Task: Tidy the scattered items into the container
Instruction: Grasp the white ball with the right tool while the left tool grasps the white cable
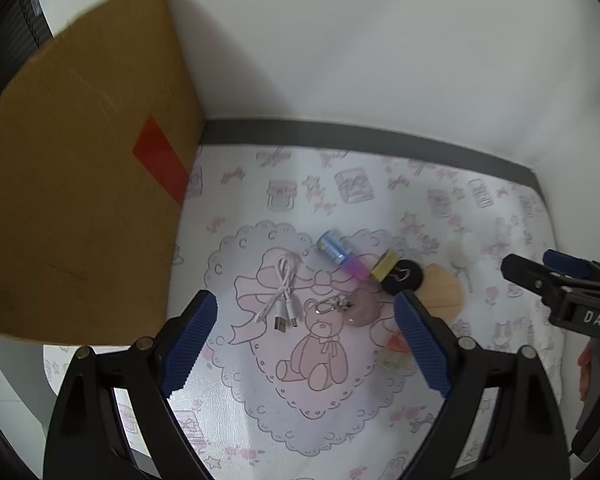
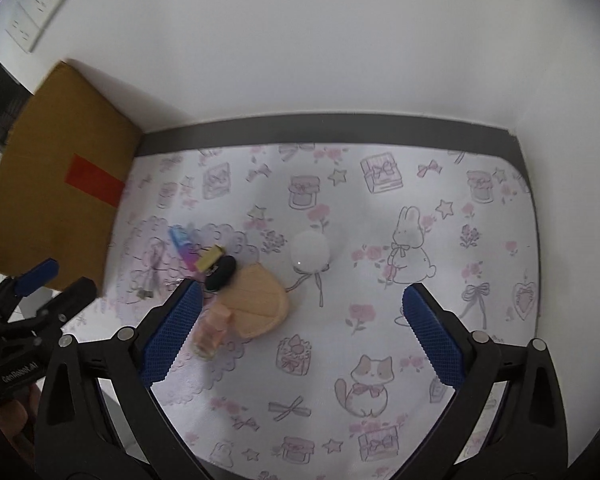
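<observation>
Scattered items lie on a patterned mat (image 1: pixel 340 412): a white USB cable (image 1: pixel 285 294), a pink heart keychain (image 1: pixel 358 306), a blue-pink tube (image 1: pixel 342 254), a yellow block (image 1: pixel 385 266), a black disc (image 1: pixel 402 276), a wooden shell-shaped piece (image 1: pixel 440 290), a small peach bottle (image 1: pixel 394 350) and a white ball (image 2: pixel 310 251). A cardboard box (image 1: pixel 80 200) stands at the left. My left gripper (image 1: pixel 306 344) is open above the keychain and cable. My right gripper (image 2: pixel 302 332) is open over the mat, right of the wooden piece (image 2: pixel 256 304) and the bottle (image 2: pixel 212 330).
A white wall and grey strip (image 2: pixel 320 128) bound the mat at the back. The right gripper shows at the right edge of the left wrist view (image 1: pixel 540 276); the left gripper shows at the left edge of the right wrist view (image 2: pixel 56 284).
</observation>
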`<state>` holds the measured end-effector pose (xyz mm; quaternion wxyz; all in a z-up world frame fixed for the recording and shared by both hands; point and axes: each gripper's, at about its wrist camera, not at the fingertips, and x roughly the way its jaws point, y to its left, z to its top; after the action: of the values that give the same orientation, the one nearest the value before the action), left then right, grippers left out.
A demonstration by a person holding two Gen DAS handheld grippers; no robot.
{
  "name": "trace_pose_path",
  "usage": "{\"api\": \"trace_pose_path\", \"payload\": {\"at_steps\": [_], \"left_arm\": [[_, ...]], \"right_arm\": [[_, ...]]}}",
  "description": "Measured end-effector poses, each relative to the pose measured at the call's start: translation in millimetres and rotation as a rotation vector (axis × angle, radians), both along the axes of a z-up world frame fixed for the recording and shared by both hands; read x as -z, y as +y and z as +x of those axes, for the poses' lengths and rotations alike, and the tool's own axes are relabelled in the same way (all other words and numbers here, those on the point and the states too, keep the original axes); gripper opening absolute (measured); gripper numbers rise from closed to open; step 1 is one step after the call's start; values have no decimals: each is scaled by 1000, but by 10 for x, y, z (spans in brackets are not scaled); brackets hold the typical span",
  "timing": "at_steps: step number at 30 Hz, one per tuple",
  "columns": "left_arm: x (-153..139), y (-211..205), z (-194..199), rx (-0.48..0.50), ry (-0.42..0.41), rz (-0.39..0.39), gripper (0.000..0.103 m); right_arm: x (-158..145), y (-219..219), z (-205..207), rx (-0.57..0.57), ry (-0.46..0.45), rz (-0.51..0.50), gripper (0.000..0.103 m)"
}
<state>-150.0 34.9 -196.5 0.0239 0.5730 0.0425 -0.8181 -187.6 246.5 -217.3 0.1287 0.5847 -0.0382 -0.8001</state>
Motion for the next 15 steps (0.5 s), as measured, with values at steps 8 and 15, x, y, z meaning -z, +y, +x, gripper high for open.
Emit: {"api": "trace_pose_path", "payload": {"at_steps": [8,15], "left_arm": [[440,32,-62,-6,-100,-41,89],[662,-29,-183,27,-124,-83,81]], "right_arm": [[355,-177,-165,-47,-40,36,91],[562,-209,-251,-69,-76,80,85]]}}
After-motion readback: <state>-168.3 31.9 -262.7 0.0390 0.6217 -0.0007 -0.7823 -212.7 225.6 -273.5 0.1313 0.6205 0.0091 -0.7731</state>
